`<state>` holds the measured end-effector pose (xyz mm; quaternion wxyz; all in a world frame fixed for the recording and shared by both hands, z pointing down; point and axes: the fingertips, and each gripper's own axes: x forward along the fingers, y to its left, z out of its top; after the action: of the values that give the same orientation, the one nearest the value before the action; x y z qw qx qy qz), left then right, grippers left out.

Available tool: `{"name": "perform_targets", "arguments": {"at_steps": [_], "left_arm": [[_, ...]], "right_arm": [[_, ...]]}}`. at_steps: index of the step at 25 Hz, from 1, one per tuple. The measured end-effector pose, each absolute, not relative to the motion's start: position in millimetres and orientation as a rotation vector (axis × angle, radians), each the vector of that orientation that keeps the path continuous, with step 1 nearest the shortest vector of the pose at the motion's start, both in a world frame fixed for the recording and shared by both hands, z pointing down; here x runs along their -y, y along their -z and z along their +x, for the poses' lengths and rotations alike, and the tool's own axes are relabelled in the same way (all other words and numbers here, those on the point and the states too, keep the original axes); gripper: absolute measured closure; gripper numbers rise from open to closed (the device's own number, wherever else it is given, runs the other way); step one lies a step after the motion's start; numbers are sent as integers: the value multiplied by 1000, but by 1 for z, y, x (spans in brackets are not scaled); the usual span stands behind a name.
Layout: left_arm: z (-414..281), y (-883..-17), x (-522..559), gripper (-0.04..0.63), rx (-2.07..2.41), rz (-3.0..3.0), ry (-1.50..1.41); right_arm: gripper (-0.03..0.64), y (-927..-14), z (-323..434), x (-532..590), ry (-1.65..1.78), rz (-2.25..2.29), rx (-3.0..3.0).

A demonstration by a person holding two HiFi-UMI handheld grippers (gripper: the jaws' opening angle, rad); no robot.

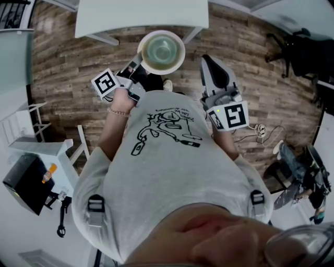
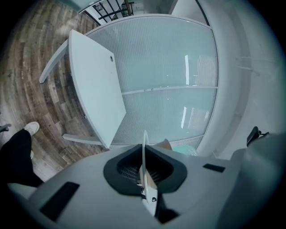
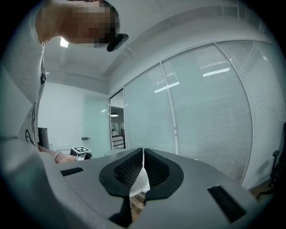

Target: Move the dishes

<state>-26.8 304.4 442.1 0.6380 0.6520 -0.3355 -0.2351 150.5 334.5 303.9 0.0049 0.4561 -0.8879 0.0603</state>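
Cream at the rim and pale green in the well, the round dish (image 1: 163,51) hangs in the air ahead of the person's chest. It is above the wood-plank floor (image 1: 68,57) and near the front edge of the white table (image 1: 141,15).

On my head view, the left gripper (image 1: 140,61) has the dish by its lower-left rim. That gripper's marker cube (image 1: 106,83) faces up, near a beaded bracelet (image 1: 119,112) on the wrist. I cannot make out the bite itself from up there. The left gripper view shows it: the jaws are clamped on the dish's thin edge, which rises from between the pads as a white line. Behind it stand the tilted tabletop and a frosted glass partition (image 2: 170,67). A white shoe (image 2: 31,128) shows at the lower left.

The right gripper (image 1: 209,60) sits to the right of the dish, apart from it. Its own view shows the jaws pressed together with nothing between them. That view also catches the other gripper's marker cube and the bracelet off to the left.

The only lettering I find is a line in the black graphic (image 1: 167,128) on the grey T-shirt, too small to read. The marker cubes carry square black-and-white patterns only.
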Motion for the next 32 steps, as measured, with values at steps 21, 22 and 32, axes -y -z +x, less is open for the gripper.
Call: {"name": "perform_targets", "arguments": {"at_steps": [21, 22, 32], "left_arm": [[-64, -446, -204, 583, 741, 1510, 512], [-67, -445, -196, 583, 739, 1511, 512], [-99, -443, -117, 583, 728, 1505, 510]], "right_arm": [[580, -301, 108, -239, -183, 1444, 2760], [580, -301, 104, -232, -180, 1444, 2757], [580, -296, 70, -152, -176, 1451, 2742]]}}
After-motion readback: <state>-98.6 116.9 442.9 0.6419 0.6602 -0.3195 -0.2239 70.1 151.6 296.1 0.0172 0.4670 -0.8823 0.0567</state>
